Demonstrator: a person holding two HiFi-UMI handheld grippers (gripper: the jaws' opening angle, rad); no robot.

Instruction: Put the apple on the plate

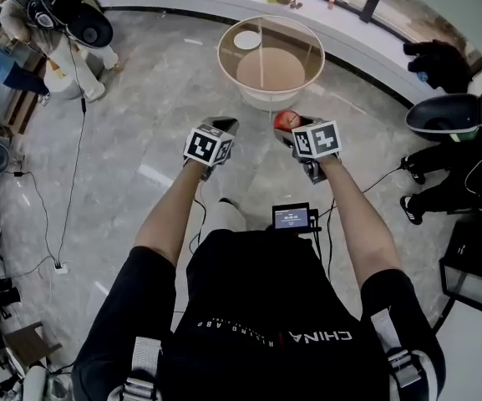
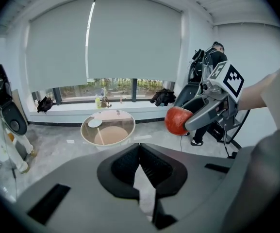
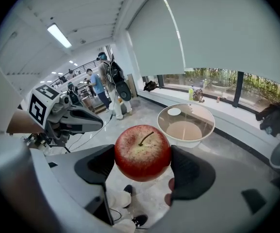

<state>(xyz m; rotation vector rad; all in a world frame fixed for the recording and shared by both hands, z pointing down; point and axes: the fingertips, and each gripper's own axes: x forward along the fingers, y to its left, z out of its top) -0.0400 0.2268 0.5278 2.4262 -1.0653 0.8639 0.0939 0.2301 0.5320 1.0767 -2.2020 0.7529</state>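
Apple: a red apple, stem up, is clamped between the two dark pads of the right gripper and held in the air above the grey stone floor.
Right gripper: its jaws press on the apple's two sides.
Left gripper: held level with the right gripper and just to its left. Its jaws are pressed together with nothing between them.
Plate: a small white plate lies on the round glass table, ahead of the right gripper's jaws and well apart from the apple.
Table: it stands ahead of both grippers, with a window ledge carrying bottles beyond it.
Bystander: a person wearing equipment stands well off to the left gripper's left.
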